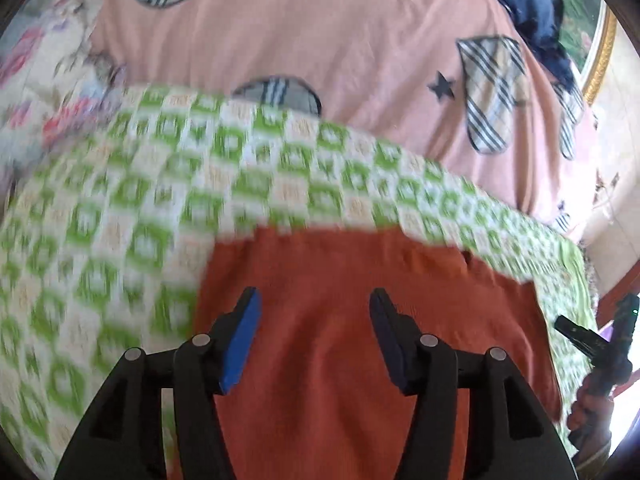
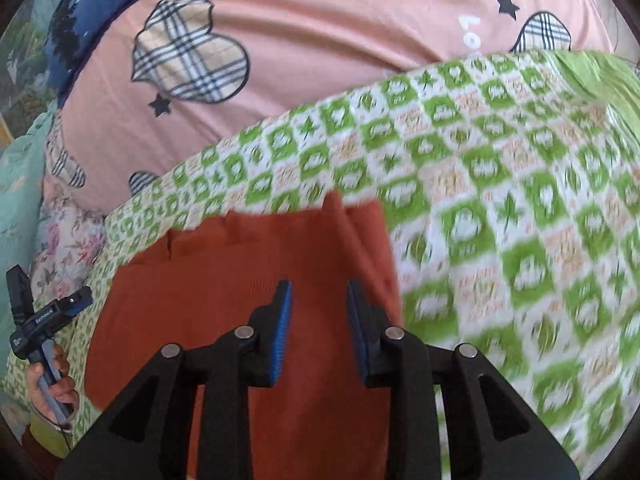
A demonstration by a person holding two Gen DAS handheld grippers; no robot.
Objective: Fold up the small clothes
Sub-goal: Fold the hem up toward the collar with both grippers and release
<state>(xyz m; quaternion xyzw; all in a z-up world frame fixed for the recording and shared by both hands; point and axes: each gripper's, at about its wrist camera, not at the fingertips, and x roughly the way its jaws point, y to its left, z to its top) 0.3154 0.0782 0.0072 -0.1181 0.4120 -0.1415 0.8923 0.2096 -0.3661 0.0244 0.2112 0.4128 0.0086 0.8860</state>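
Note:
A rust-orange garment point(image 1: 344, 280) lies flat on a green and white checked cloth point(image 1: 120, 208). It also shows in the right wrist view point(image 2: 224, 272). My left gripper point(image 1: 315, 300) is open and empty, hovering over the garment's near part. My right gripper point(image 2: 319, 290) is open and empty, over the garment near its right edge, where a fold ridge point(image 2: 352, 232) runs. The garment's near edge is hidden under both grippers.
A pink quilt point(image 1: 340, 40) with plaid heart patches lies behind the checked cloth point(image 2: 520, 200). Dark blue fabric point(image 1: 532, 4) sits at the far side. The other hand-held gripper shows at each view's edge, at the right point(image 1: 600, 344) and at the left point(image 2: 44, 320).

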